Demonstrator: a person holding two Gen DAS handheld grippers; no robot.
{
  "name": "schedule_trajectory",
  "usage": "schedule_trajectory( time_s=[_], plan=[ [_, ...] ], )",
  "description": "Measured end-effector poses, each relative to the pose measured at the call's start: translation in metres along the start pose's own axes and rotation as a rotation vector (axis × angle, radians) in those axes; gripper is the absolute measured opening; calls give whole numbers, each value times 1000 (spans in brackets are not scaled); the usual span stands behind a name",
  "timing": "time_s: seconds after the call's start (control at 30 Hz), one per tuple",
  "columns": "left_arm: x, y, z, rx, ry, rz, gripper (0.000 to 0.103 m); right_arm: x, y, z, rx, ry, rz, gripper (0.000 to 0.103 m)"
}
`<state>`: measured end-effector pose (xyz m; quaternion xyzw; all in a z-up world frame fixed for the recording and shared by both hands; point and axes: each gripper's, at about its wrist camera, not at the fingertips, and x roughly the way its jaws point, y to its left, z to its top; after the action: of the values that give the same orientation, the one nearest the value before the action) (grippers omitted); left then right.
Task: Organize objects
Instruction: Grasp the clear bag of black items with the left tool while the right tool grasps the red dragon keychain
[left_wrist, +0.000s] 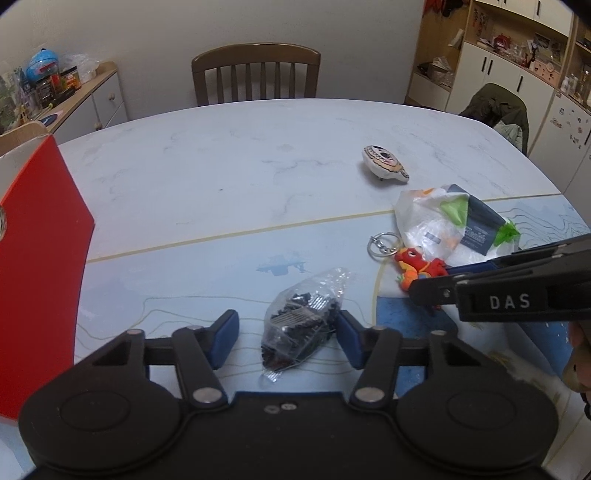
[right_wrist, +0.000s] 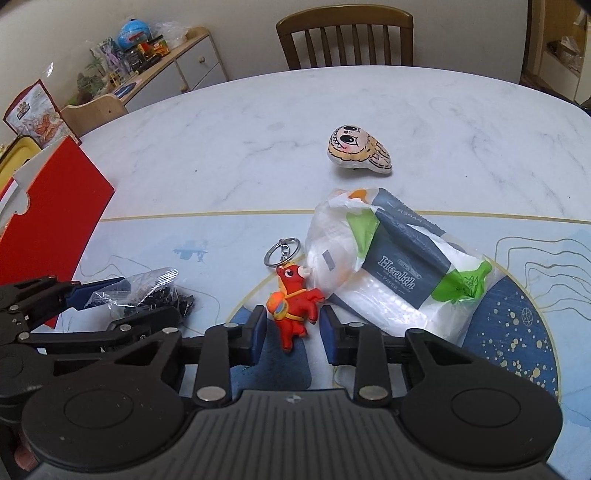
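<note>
The red keychain (right_wrist: 293, 301) lies on the table (right_wrist: 240, 147) between the spread jaws of the right gripper (right_wrist: 293, 332), a gap showing on each side, so nothing is clasped; its ring points away from the jaws toward the tissue pack (right_wrist: 399, 273), which lies just beyond and to the right, touching the figure's head. The right gripper sits low over the table and points at the far edge. To its left the left gripper (left_wrist: 286, 338) is held the same way, jaws released, with the clear bag (left_wrist: 303, 317) of small black parts lying between them; the bag's right edge looks to meet the right pad, while the left pad stands clear of it. Farther out, beyond the tissue pack, a small plush (right_wrist: 360, 153) rests alone on the bare marble. Left of the left jaws stands a red box (left_wrist: 40, 258), open at the top; its inside is not visible. A wooden chair (left_wrist: 256, 74) stands at the far side of the table.
</note>
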<state>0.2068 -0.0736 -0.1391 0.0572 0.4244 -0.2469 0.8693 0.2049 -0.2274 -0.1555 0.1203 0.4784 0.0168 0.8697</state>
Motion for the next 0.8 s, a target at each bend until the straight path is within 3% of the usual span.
schedule_trajectory(
  time_s=[0.1,0.23,0.8],
  plan=[
    [1,-2,1,3,10,-17,41,0,2,0,-10,2,0,24],
    [-1,-2,3,-10,21,-21,37,-5,4,-1,-16,-10,-2,23],
    [-32,-2,2,-94,36,-24,32,-49,15,-10,-58,-58,54,22]
  ],
)
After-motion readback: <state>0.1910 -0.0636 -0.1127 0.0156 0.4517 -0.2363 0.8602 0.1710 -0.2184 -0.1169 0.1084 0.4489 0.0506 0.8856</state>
